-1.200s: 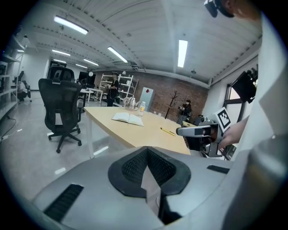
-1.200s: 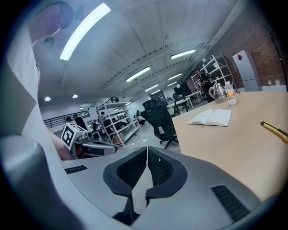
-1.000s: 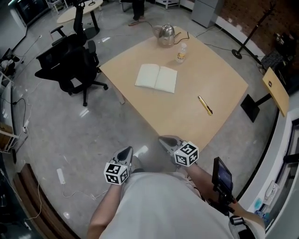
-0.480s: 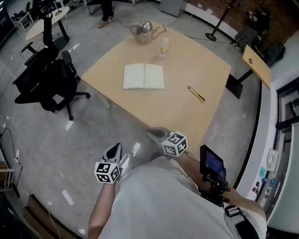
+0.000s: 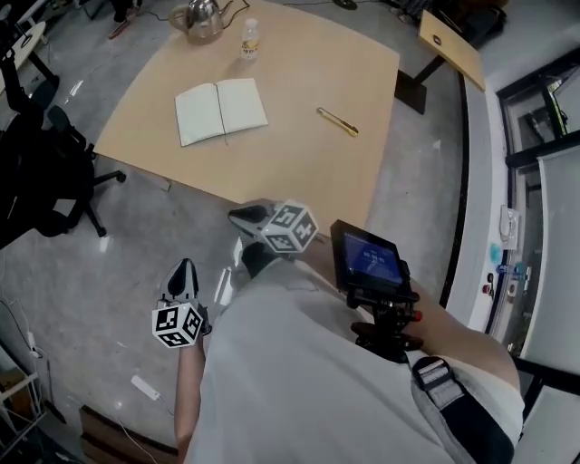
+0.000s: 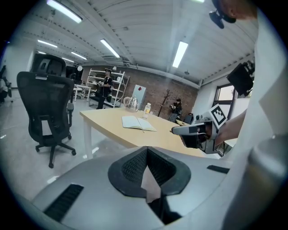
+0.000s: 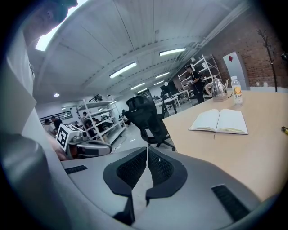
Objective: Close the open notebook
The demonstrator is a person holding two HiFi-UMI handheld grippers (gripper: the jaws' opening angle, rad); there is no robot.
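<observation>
The notebook (image 5: 220, 111) lies open and flat on the table (image 5: 308, 63), on the left part of the top, with both pale pages facing up. There is one notebook, and nothing touches it. Just past it, near the far edge, stand one small bottle (image 5: 249, 40) and one shiny kettle (image 5: 201, 18), close to each other. To the right of the notebook, well apart from it, lies one gold pen (image 5: 337, 121). On the floor to the left of the table is a black chair (image 5: 54, 195) on wheels (the dark shapes behind it are too hard to tell).

The person stands off the near edge of the table and holds two grippers, one in each hand. The right gripper (image 5: 239, 216) is just beside that near edge. The left gripper (image 5: 184, 268) is over the grey floor, well apart from the table. Both grippers have their jaws pressed together with nothing between them. Each one carries one cube with black and white squares. One small screen (image 5: 370, 258) sits on the right arm.
</observation>
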